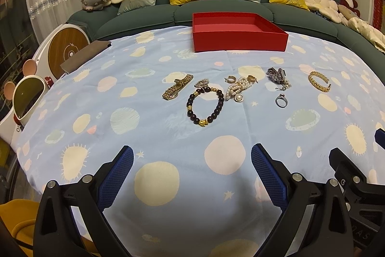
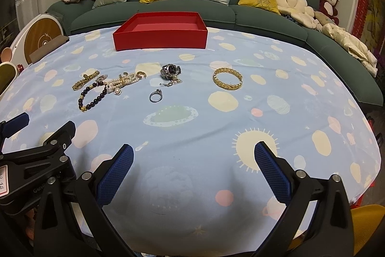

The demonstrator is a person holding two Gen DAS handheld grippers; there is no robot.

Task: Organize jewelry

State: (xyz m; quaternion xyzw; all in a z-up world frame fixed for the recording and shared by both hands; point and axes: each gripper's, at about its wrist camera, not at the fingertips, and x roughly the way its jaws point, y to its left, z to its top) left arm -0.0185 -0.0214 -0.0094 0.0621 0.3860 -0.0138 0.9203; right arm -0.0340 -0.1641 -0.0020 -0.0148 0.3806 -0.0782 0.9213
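Left gripper [image 1: 192, 160] and right gripper [image 2: 193, 159]: jaws spread wide, empty, low over the near tablecloth [image 2: 192, 127]. Jewelry lies in a row mid-table: beaded bracelet [image 1: 205, 108], pearl strand [image 1: 237, 88], ring [image 2: 155, 96], gold bangle [image 2: 227, 80]. Red box [image 2: 160, 36] sits beyond them.

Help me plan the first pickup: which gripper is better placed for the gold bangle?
Right. The gold bangle lies apart at the row's right end, nearer the right gripper, whose jaws are open; the left gripper faces the beaded bracelet.
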